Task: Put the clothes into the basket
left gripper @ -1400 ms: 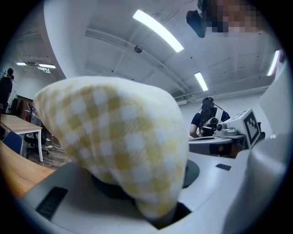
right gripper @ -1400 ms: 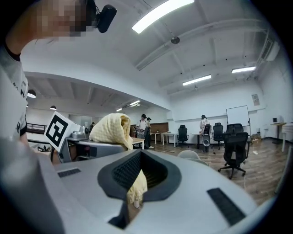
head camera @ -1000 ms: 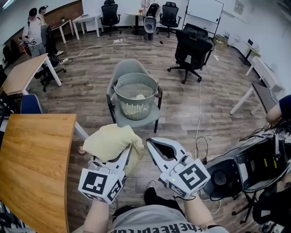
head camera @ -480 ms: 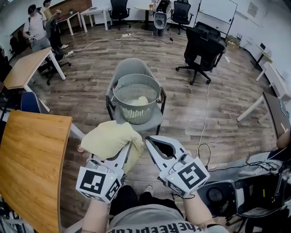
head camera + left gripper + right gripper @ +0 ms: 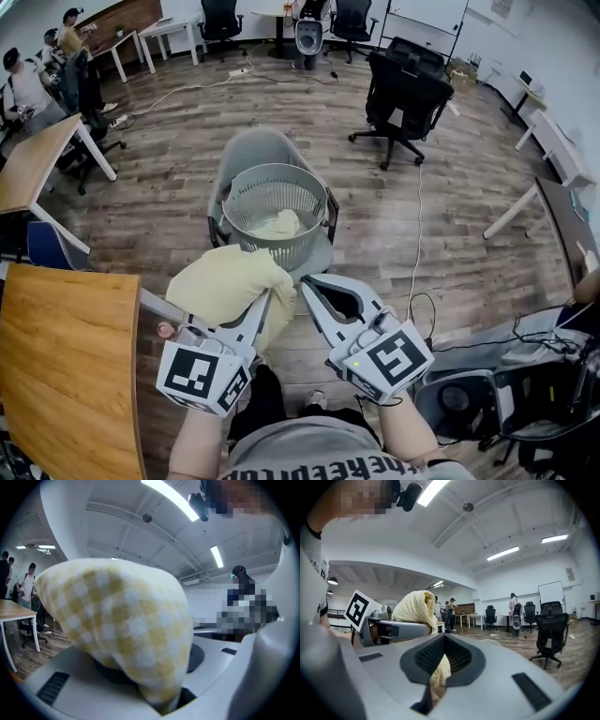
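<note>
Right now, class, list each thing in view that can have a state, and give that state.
left gripper: shut on the yellow checked cloth
yellow checked cloth: bunched, held in the air
right gripper: shut, tips together
laundry basket: upright on a grey chair, holding a pale cloth

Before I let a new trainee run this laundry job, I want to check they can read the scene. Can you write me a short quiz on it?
1. True or false: the basket stands on the floor.
2. What is clamped in the left gripper? A) a yellow cloth B) a blue sock C) nothing
3. What already lies inside the basket?

Key:
1. False: it stands on a grey chair.
2. A
3. A pale cloth.
</note>
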Tool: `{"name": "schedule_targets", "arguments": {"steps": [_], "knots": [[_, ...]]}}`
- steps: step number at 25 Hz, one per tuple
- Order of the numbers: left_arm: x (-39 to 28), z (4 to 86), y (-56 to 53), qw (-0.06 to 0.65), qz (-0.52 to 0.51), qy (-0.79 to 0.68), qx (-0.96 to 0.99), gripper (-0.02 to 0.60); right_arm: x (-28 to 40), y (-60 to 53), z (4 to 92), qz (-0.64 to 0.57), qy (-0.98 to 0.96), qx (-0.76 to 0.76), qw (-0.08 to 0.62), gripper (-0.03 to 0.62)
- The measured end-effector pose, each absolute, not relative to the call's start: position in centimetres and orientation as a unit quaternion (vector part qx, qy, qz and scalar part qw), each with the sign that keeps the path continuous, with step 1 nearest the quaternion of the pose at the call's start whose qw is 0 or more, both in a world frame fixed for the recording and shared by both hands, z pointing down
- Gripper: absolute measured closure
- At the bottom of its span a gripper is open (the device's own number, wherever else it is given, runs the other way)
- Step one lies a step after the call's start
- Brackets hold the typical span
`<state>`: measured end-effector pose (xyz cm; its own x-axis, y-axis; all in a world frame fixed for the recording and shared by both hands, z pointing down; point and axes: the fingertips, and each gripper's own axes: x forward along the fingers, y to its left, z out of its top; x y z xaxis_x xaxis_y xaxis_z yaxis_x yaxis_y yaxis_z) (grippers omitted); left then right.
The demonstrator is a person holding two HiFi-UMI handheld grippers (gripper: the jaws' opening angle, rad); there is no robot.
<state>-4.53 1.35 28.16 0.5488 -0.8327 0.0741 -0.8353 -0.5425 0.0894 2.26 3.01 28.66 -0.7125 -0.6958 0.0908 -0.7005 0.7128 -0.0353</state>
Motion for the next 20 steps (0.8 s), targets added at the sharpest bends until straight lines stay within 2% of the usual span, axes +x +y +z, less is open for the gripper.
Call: {"name": "schedule_targets", "arguments": {"steps": [20], "knots": [[-9.0, 28.8, -10.5, 0.06, 0.031, -0.381, 0.922, 0.399, -2.7, -7.4, 29.2, 0.05, -0.88, 0.472, 0.034, 0.585]]}}
